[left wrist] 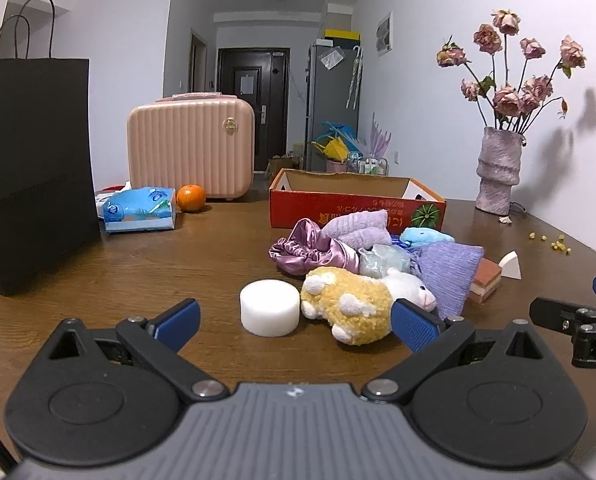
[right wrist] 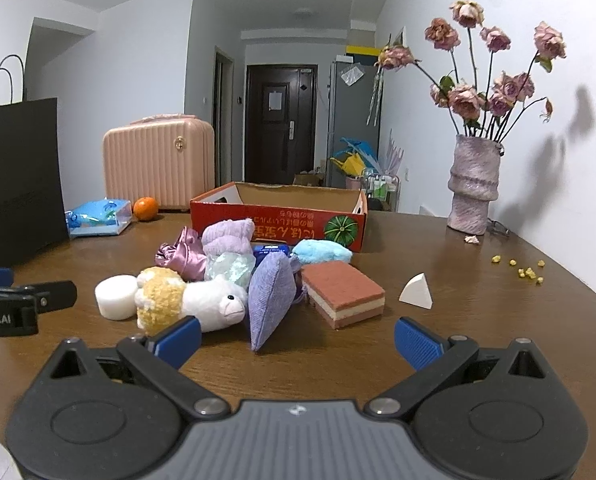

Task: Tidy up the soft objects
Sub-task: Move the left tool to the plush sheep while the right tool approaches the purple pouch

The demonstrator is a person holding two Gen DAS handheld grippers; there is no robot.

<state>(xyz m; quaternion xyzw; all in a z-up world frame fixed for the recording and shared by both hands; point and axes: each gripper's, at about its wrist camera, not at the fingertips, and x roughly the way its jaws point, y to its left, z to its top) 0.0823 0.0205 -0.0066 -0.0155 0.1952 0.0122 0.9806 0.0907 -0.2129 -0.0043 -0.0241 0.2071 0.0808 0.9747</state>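
A pile of soft things lies on the brown table in front of a red cardboard box. It holds a yellow-and-white plush sheep, a white round sponge, a lilac pouch, a pink satin scrunchie, a purple towel, a blue plush, a layered brick-red sponge and a white wedge sponge. My left gripper is open and empty just before the round sponge and sheep. My right gripper is open and empty before the pouch.
A black paper bag stands at the left. A pink case, an orange and a blue tissue pack sit behind. A vase of dried roses stands at the right back, with yellow crumbs near the table edge.
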